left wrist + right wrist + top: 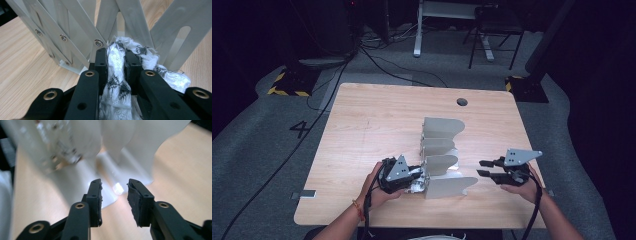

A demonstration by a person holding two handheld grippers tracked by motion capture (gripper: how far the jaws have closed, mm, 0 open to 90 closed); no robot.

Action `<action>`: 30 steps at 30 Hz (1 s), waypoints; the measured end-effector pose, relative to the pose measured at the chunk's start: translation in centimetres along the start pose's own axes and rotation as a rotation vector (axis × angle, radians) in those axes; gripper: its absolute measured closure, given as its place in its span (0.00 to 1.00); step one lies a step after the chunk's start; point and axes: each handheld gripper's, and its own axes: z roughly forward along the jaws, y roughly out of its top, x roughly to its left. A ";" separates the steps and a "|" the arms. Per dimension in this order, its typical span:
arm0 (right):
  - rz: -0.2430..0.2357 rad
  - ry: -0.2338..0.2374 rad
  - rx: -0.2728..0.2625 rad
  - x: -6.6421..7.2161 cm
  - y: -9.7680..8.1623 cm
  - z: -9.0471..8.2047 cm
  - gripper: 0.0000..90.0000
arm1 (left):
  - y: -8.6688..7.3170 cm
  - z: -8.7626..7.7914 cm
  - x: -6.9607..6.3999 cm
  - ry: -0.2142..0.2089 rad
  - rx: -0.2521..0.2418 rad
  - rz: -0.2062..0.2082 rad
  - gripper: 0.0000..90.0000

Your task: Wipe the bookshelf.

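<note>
Cloth: white with black pattern, crumpled, pinched in the left claw, at the near-left foot of the rack.
Left claw: clamped on the cloth, pads pressed on both sides of it; pointed at the rack, just beside its nearest panel.
Rack: grey folding rack with upright panels and crossed riveted bars, standing on the middle of the surface; slots between the panels look bare as far as can be seen.
Right claw: jaws apart, nothing between them; held off the right of the rack, apart from it.
Surface: light wood, round hole near the far edge.
</note>
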 end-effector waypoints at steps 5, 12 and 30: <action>-0.010 0.038 0.044 2.3 -1.6 0.8 0.59 | 0.7 1.0 -0.2 -0.006 -0.013 -0.007 0.86; 0.003 0.024 0.029 3.1 -1.7 2.0 0.57 | 2.5 1.4 -0.5 0.030 -0.075 0.012 0.87; -0.021 -0.021 0.017 3.2 -1.7 3.3 0.63 | 4.3 -2.0 -0.5 -0.017 -0.268 0.012 0.87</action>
